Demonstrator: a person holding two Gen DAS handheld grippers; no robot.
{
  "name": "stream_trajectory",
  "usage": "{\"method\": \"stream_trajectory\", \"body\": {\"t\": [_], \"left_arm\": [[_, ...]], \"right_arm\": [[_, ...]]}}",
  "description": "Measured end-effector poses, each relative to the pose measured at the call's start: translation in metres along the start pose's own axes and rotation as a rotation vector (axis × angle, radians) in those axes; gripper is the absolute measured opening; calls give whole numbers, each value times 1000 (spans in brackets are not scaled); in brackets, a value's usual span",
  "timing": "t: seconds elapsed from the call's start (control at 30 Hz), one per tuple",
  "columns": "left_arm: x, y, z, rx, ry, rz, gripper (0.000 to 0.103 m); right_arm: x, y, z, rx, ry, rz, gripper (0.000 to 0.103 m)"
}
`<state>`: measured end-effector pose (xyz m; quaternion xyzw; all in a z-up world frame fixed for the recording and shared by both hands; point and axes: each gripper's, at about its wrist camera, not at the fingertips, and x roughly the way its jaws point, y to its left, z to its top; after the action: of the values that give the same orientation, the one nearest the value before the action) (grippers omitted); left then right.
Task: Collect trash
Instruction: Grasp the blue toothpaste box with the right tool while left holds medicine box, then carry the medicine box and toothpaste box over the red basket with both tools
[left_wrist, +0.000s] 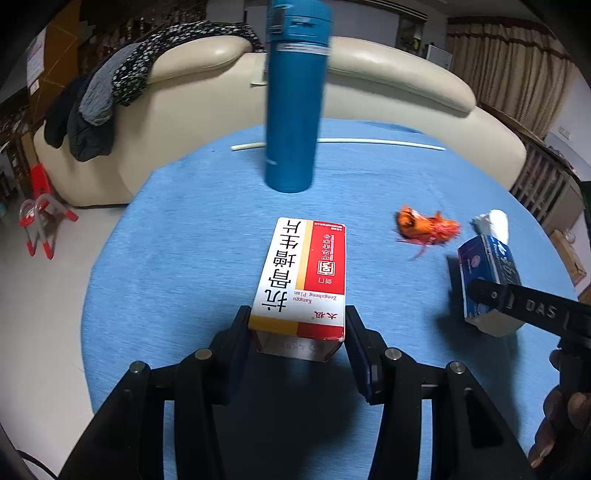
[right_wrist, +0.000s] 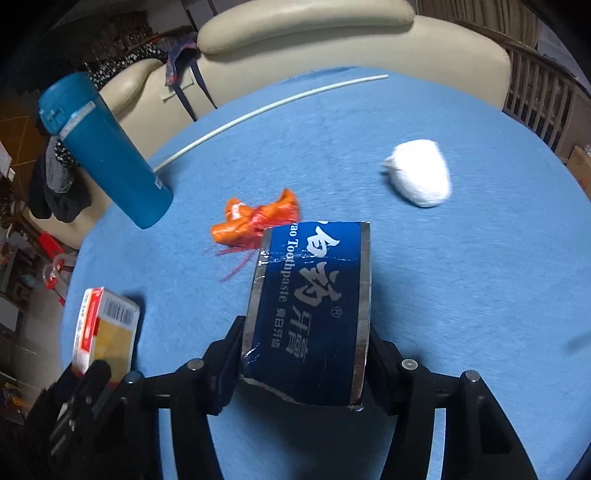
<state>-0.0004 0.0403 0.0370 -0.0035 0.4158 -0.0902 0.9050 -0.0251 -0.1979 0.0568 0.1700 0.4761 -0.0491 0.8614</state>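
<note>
My left gripper (left_wrist: 297, 332) is shut on a white, red and yellow medicine box (left_wrist: 304, 273), holding its near end above the blue cloth. The box also shows at the left of the right wrist view (right_wrist: 105, 328). My right gripper (right_wrist: 304, 358) is shut on a dark blue toothpaste box (right_wrist: 314, 306), which also shows at the right of the left wrist view (left_wrist: 487, 280). A crumpled orange wrapper (left_wrist: 426, 225) (right_wrist: 258, 219) lies on the cloth between the two boxes. A white tissue wad (right_wrist: 421, 171) (left_wrist: 493, 221) lies farther right.
A tall blue thermos (left_wrist: 293, 96) (right_wrist: 107, 151) stands on the round blue-covered table (left_wrist: 184, 240). A thin white rod (left_wrist: 380, 142) (right_wrist: 266, 109) lies near the far edge. A cream sofa (left_wrist: 369, 85) draped with clothes stands behind.
</note>
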Motion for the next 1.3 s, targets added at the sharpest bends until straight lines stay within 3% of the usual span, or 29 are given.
{"method": "stream_trajectory", "body": {"t": [0.47,1.3], "left_arm": [[-8,-76,-15,122,34,-82,50],[-33,-148,-30,259,34,-155,50]], "right_arm": [[-66,-62,-36,15,-71,-40,61],[-126,-149,-84,161,-148,-119,61]]}}
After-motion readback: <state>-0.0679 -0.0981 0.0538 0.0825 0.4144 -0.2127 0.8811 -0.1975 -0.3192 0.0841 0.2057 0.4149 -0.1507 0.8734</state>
